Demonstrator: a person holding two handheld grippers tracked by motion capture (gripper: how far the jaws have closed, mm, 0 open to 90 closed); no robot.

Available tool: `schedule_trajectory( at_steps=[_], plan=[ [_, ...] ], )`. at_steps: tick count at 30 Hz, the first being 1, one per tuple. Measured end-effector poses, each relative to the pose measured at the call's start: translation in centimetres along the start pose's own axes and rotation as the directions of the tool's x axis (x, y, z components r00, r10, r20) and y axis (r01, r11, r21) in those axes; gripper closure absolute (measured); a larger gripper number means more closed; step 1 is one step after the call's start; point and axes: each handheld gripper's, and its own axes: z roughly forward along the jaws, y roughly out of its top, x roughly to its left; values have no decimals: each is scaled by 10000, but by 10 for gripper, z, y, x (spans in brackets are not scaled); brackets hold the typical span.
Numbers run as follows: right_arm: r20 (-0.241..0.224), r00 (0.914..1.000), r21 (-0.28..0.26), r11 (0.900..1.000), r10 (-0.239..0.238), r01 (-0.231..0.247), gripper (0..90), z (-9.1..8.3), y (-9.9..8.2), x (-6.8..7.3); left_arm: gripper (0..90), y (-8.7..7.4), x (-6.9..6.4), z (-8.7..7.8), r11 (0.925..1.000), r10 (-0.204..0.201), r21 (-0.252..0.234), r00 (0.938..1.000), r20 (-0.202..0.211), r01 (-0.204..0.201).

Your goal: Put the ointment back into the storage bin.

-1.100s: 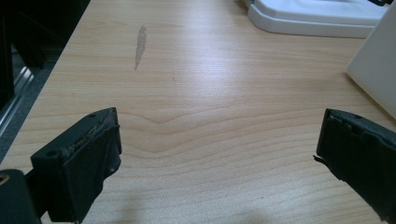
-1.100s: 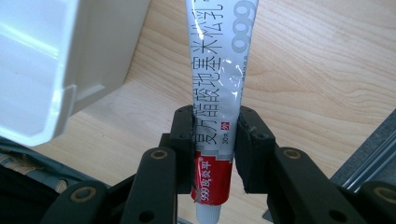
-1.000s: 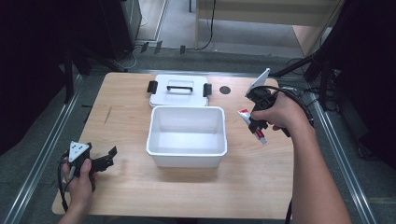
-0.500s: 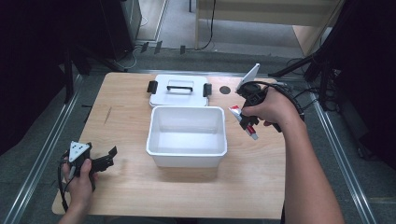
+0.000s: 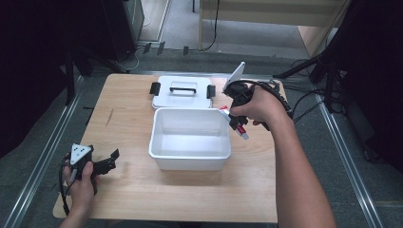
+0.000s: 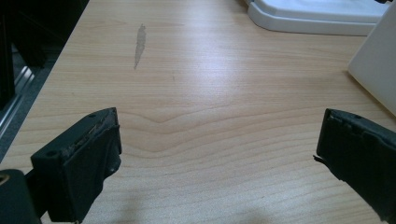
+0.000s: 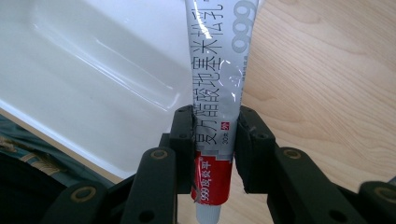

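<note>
My right gripper (image 5: 235, 119) is shut on a silver and red ointment tube (image 7: 216, 84) with printed characters. It holds the tube at the right rim of the white plastic bin (image 5: 190, 159), which stands mid-table; in the high view the tube (image 5: 241, 133) pokes out below the hand. In the right gripper view my right gripper (image 7: 215, 140) pinches the tube near its red end, with the bin's inside (image 7: 84, 60) at the left. My left gripper (image 5: 110, 160) stands open over bare wood near the front left corner; in its own view my left gripper (image 6: 217, 154) has nothing between its jaws.
The bin's white lid (image 5: 182, 91) with black latches and a handle lies flat just behind the bin. A small dark round mark (image 5: 227, 86) sits on the table to the lid's right. Cables trail off the table's right edge.
My right gripper has carried the tube leftward and a little forward, from the table's right side to the bin's right rim. The left gripper has stayed put.
</note>
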Motion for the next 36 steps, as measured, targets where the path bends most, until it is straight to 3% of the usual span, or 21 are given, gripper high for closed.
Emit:
schedule_trajectory(
  at_steps=[10,18,22,27,28,30,32,33,34,35,36],
  plan=[
    [-138,9974,29,9975,-701,701,713,4,23,32,6,0,0,0,10000,5,24,10000,0,-5],
    [-151,9944,44,9945,-1046,1047,713,11,35,47,6,0,0,0,10000,27,45,10000,12,-27],
    [-162,9904,12,9905,-1373,1373,713,14,39,55,6,0,0,0,10000,62,49,10000,3,-62],
    [14,9790,-41,9790,-2037,2037,713,20,41,58,6,0,0,0,10000,55,56,10000,5,-55],
    [104,9631,-59,9631,-2691,2692,714,24,41,60,6,0,0,0,10000,54,49,10000,3,-54],
    [145,9454,-154,9454,-3255,3257,714,26,41,62,6,0,0,0,10000,48,38,10000,7,-48],
    [184,9158,-276,9154,-4012,4016,714,30,40,64,6,0,0,0,10000,37,39,10000,10,-37],
    [184,9158,-276,9154,-4012,4016,714,30,40,64,6,0,0,0,10000,37,39,10000,10,-37],
    [194,8865,-311,8859,-4624,4628,714,34,39,65,6,0,0,0,10000,37,39,10000,17,-38],
    [228,8743,-358,8736,-4849,4854,715,36,38,66,6,0,0,0,10000,44,38,10000,15,-44],
    [247,8682,-375,8674,-4955,4961,715,38,37,66,6,0,0,0,10000,53,35,10000,20,-53]
  ],
)
